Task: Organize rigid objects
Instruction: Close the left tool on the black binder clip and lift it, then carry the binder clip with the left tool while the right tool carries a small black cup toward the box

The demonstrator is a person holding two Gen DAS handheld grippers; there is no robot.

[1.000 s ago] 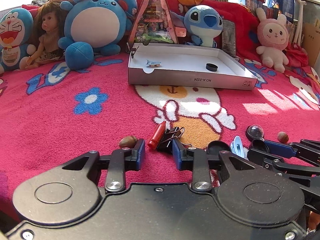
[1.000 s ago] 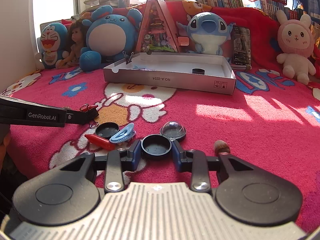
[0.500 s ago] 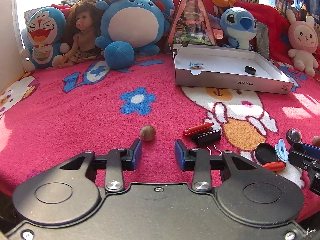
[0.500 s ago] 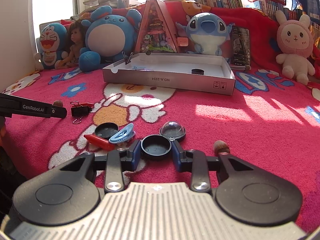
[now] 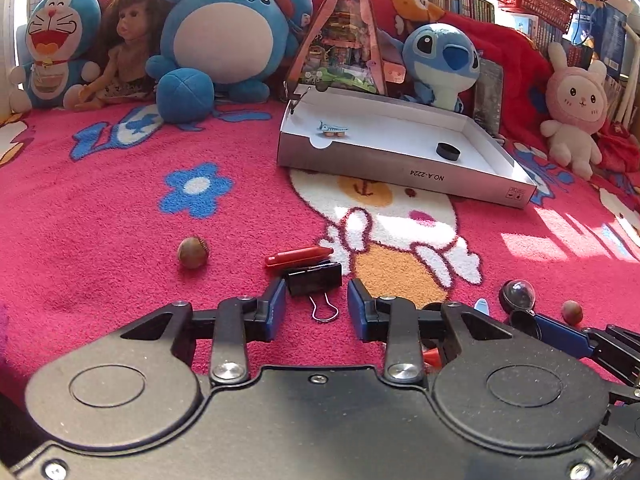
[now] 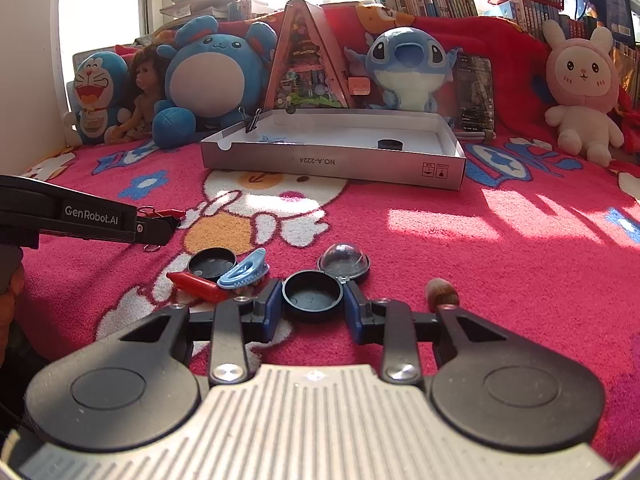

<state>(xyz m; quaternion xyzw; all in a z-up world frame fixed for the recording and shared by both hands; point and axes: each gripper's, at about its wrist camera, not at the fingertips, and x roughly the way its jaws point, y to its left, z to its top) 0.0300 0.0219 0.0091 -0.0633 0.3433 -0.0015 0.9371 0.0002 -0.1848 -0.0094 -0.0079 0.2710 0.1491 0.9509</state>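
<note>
Pink fleece blanket (image 5: pixel 100 216), printed with cartoon figures, is spread under everything seen. On it, just ahead of the left gripper (image 5: pixel 316 300), a black binder clip (image 5: pixel 315 278) is lying, its wire handle pointing back between the blue fingers (image 5: pixel 276 308). The jaws of this gripper are parted wider than the clip, and a gap is seen on both sides, so nothing is held. A red cap-like piece (image 5: pixel 298 256) is touching the clip's far edge, and an acorn (image 5: pixel 193 253) is set apart to the left.

The right gripper (image 6: pixel 313 300) is closed on a round black lid (image 6: pixel 313 295), both pads being pressed against its rim while it rests on the blanket. A clear dome (image 6: pixel 344 261) is just behind it; a blue hair clip (image 6: pixel 244 270), a second black lid (image 6: pixel 212 261) and a red piece (image 6: pixel 194 282) are clustered to its left, and another acorn (image 6: pixel 440 290) to its right.

Farther back, an open white box (image 5: pixel 400 172) is placed, with a small toy (image 5: pixel 332 130) and a black disc (image 5: pixel 447 151) inside. Plush toys (image 5: pixel 228 36) are lined behind it.
</note>
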